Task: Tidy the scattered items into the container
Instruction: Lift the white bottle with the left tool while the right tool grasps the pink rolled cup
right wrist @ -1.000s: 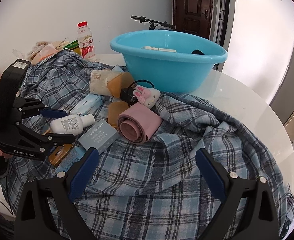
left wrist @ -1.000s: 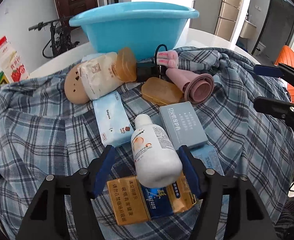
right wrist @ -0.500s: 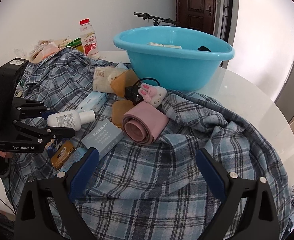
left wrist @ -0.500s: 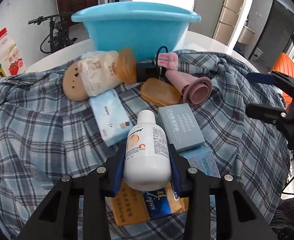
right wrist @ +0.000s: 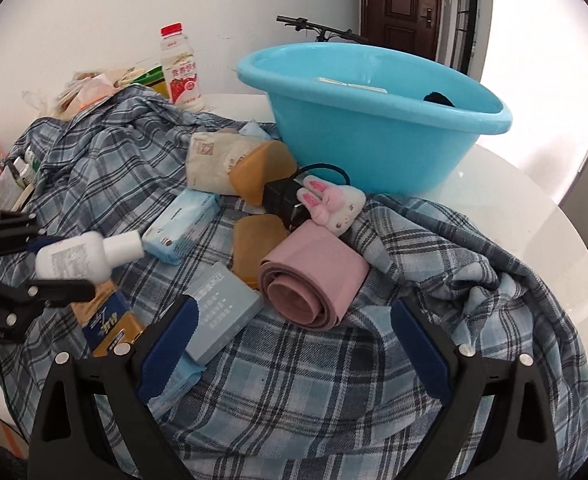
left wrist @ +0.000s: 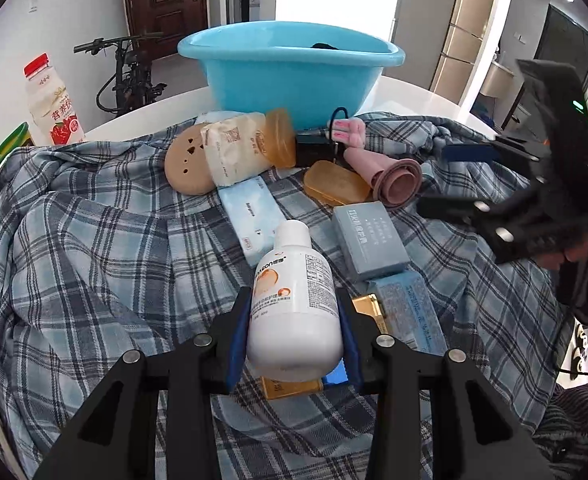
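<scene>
The left gripper (left wrist: pixel 294 340) clamps a white lotion bottle (left wrist: pixel 294 304) by its lower body, cap pointing toward the blue basin (left wrist: pixel 294 76); the bottle sits lifted clear of the yellow-and-blue carton (right wrist: pixel 109 324) on the plaid cloth (left wrist: pixel 93 260). The right gripper (right wrist: pixel 294 344) hangs with its jaws spread wide and nothing between them, over the cloth just in front of the rolled pink band (right wrist: pixel 314 280) and grey box (right wrist: pixel 221 312). The basin stands behind the clutter on the white table (right wrist: pixel 514 208).
</scene>
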A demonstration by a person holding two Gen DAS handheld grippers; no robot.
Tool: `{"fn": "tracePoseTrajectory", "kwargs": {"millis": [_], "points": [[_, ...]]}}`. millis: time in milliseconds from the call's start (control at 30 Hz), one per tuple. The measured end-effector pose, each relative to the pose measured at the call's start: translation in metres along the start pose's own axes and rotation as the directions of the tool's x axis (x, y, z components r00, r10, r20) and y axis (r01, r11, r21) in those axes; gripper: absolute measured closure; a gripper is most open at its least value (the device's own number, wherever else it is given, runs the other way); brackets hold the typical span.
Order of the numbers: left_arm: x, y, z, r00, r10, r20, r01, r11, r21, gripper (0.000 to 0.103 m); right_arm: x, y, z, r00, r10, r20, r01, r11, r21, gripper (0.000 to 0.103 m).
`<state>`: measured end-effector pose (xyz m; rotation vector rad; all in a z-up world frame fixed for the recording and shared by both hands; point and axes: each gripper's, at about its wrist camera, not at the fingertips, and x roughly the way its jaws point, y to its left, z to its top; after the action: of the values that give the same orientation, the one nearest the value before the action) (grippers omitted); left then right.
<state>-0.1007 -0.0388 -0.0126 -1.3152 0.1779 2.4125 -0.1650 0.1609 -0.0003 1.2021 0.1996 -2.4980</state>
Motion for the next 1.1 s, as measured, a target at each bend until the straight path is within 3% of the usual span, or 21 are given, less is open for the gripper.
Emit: {"fn": "tracePoseTrajectory", "kwargs": {"millis": [67,233,433,500,567,600,667,733,867,1100], "points": [[-0.001,0.0,-0.001,1.0,-0.01,0.008,0.01,1.0,-0.008,0.061,0.004,0.003,0.003,0.998,-0.058,0.016,0.059,0.998,-0.026,0.006],[0.0,0.004,0.001,1.0,-0.008,0.009,0.008,1.0,-0.022,0.061,0.026,0.003,0.008,0.998,-0.033,-0.044,0.034,0.999,0.028,0.006],[0.001,0.003,-0.004,1.0,0.001,-0.009,-0.001,1.0,-0.003,0.061,0.046,0.006,0.01,0.992,-0.116,-0.058,0.117,0.993,0.013,0.007],[0.0,0.002,-0.006,1.0,0.001,-0.012,-0.001,1.0,0.002,0.061,0.049,0.001,0.01,0.993,-0.101,-0.054,0.104,0.993,0.047,0.007],[-0.001,0.002,-0.007,1.0,-0.003,-0.013,0.003,1.0,0.001,0.061,0.05,-0.003,0.009,0.995,-0.081,-0.055,0.085,0.994,0.074,0.014],[-0.001,0.002,-0.007,1.0,-0.002,-0.013,0.002,1.0,-0.001,0.061,0.048,-0.004,0.009,0.998,-0.047,-0.041,0.051,0.995,0.087,0.034],[0.0,0.002,-0.007,1.0,0.0,-0.013,0.0,1.0,-0.006,0.061,0.043,-0.003,0.009,0.998,-0.044,-0.047,0.048,0.996,0.079,0.039],[0.0,0.002,-0.007,1.0,-0.002,-0.013,0.002,1.0,-0.008,0.061,0.033,0.002,0.008,0.998,-0.049,-0.025,0.05,0.998,0.043,0.05],[0.001,-0.001,-0.006,1.0,-0.01,-0.013,0.011,1.0,0.004,0.061,0.017,0.002,-0.001,0.999,0.018,-0.048,-0.016,0.999,0.037,0.052],[0.003,-0.009,-0.002,0.999,-0.028,-0.016,0.028,0.999,0.027,0.061,-0.004,-0.008,-0.022,0.997,0.062,-0.054,-0.06,0.998,0.031,0.053]]}}
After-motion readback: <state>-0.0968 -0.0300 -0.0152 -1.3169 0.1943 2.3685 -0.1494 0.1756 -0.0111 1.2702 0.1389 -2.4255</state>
